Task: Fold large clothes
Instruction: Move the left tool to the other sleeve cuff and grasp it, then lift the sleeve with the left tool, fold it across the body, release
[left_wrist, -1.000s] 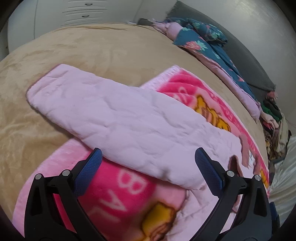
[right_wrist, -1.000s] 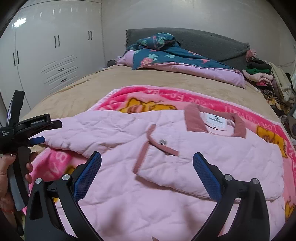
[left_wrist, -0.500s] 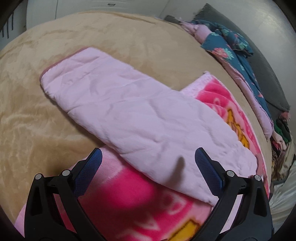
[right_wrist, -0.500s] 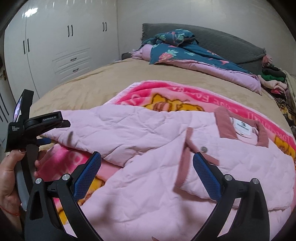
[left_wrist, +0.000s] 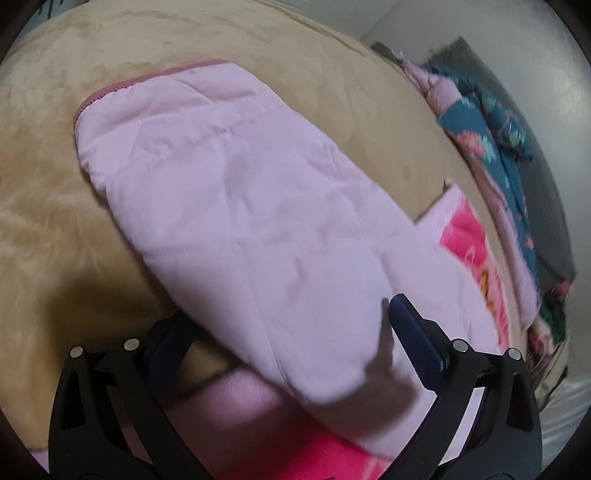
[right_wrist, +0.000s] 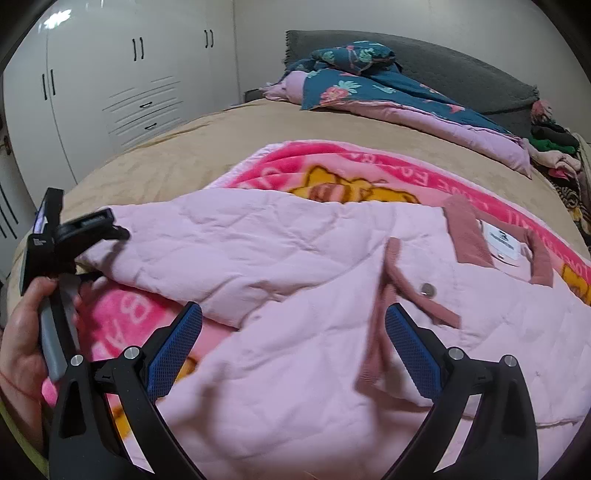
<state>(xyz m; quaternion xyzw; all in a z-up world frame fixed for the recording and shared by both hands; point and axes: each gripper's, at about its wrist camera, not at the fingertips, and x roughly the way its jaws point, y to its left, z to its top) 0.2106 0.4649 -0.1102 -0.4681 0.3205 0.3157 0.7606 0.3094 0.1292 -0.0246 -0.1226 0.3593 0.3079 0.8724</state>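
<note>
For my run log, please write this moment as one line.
step: fold sleeve | left gripper: open around sleeve | right gripper: open above jacket | jacket on blanket

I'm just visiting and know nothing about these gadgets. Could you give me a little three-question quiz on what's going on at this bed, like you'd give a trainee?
1. True or false: the left gripper has its fingers spread on either side of the pink jacket's sleeve.
2. What lies directly under the pink jacket? A) a grey pillow B) a bright pink cartoon blanket C) bare wood
3. Fill in: the right gripper is ____ and holds nothing.

Key
1. True; its left finger is partly hidden under the sleeve.
2. B.
3. Open.
</note>
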